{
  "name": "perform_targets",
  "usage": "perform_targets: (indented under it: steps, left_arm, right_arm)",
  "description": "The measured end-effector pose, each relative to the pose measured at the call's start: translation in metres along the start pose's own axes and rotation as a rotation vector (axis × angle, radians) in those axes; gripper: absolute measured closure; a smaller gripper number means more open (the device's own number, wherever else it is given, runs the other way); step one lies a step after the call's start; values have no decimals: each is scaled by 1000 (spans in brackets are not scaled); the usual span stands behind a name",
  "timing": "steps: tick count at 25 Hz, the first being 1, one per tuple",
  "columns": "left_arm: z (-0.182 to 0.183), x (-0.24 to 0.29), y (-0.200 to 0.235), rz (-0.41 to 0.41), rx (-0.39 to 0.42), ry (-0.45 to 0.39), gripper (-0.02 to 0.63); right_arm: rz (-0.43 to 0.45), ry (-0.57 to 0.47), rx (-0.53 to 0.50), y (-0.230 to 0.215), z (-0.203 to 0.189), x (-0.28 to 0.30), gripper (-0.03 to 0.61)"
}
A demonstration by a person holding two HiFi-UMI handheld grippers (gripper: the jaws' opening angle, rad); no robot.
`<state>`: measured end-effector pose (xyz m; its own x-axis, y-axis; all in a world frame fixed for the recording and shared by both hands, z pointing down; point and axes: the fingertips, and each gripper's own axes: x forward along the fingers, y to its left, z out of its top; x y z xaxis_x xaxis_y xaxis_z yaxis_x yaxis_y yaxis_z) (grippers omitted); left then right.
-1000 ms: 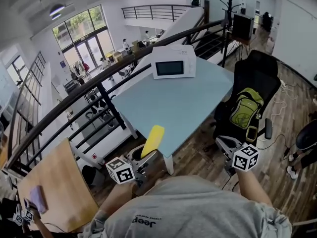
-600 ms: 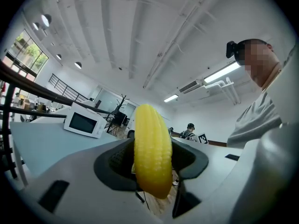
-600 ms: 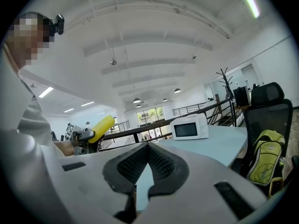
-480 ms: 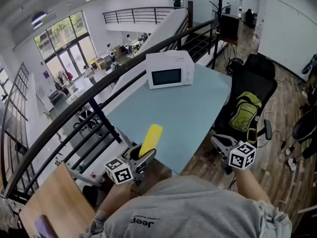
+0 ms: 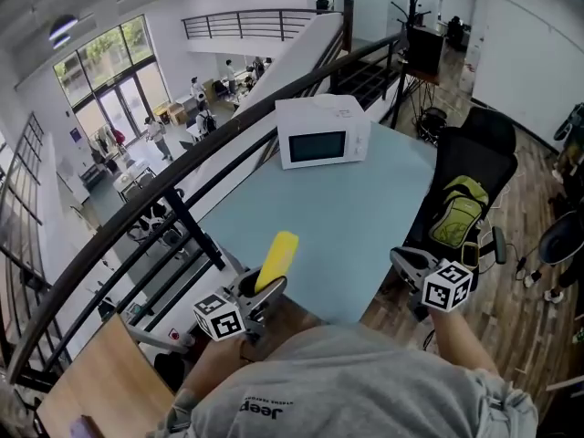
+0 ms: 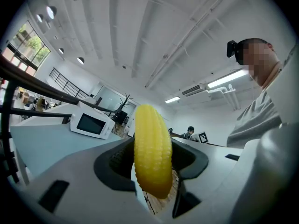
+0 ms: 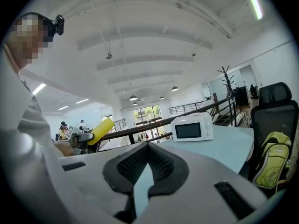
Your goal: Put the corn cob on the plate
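Ahead of me a white microwave stands at the far end of a pale blue table. To my right, a green backpack sits on a black office chair. A dark railing runs along the table's left side.

The person wears a light grey T-shirt with dark lettering on the chest, and a black camera on the head. The left tongs and right tongs have pale grey shells and black ribbed pads. Each bears a cube with black-and-white square markers.
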<state>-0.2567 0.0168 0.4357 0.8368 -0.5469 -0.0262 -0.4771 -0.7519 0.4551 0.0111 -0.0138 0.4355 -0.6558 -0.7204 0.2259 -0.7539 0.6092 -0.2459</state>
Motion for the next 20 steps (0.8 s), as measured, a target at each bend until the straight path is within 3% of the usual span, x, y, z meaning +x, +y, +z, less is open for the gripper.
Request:
perform_targets:
  steps: [11,20]
  left_arm:
    - [4,23,42,0,-37,17,391]
    - [15,113,54,65,-42,30,391]
  right_arm:
    - [-10,15,42,-32,-4,34,563]
    - [55,0,90,-122,7,41,563]
